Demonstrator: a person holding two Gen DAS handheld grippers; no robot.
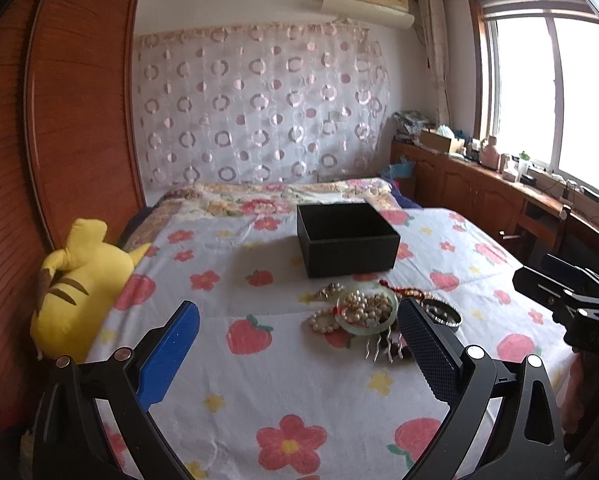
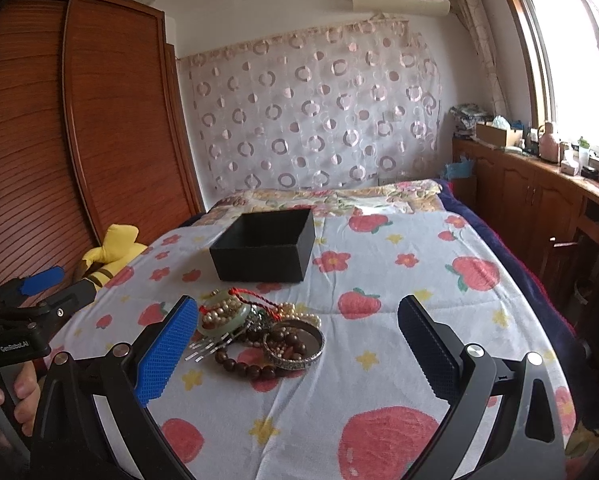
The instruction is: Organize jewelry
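Jewelry [image 2: 255, 332] lies heaped on the flowered bedspread [image 2: 399, 292], just near of the open black box [image 2: 265, 246]; left to right, the jade bangle [image 2: 225, 320] full of pearls looks rigid and breakable, the hair comb [image 2: 209, 346] thin, the wooden bead bracelet [image 2: 245, 368] limp, the silver bangle [image 2: 295, 346] stiff. Strands appear tangled, so a rim pinch on one bangle probably lifts cleanest; left gripper [image 1: 299, 350] and right gripper [image 2: 299, 350] both stand spread wide, grasping nothing.
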